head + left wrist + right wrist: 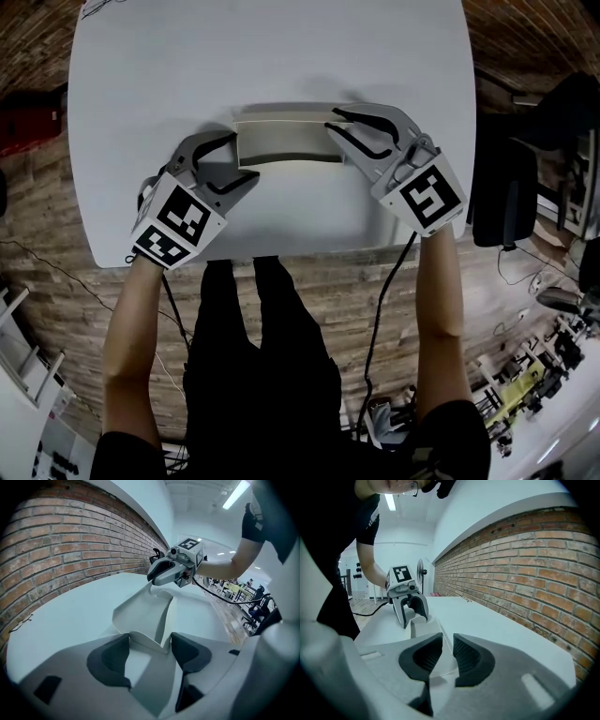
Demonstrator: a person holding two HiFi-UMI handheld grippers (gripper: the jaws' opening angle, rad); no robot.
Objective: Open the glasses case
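The left gripper (242, 159) clamps its jaws on the left end of the glasses case (286, 141), apparently to steady it on the table (281, 56). The right gripper (336, 122), jaws nearly together, seems to pinch the case's thin edge at its right end, placed to pull it open.

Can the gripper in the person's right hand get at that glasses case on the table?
Yes, it looks so. The right gripper is at the right end of the glasses case, an edge of it between its jaws. The left gripper holds the opposite end, leaving the way free.
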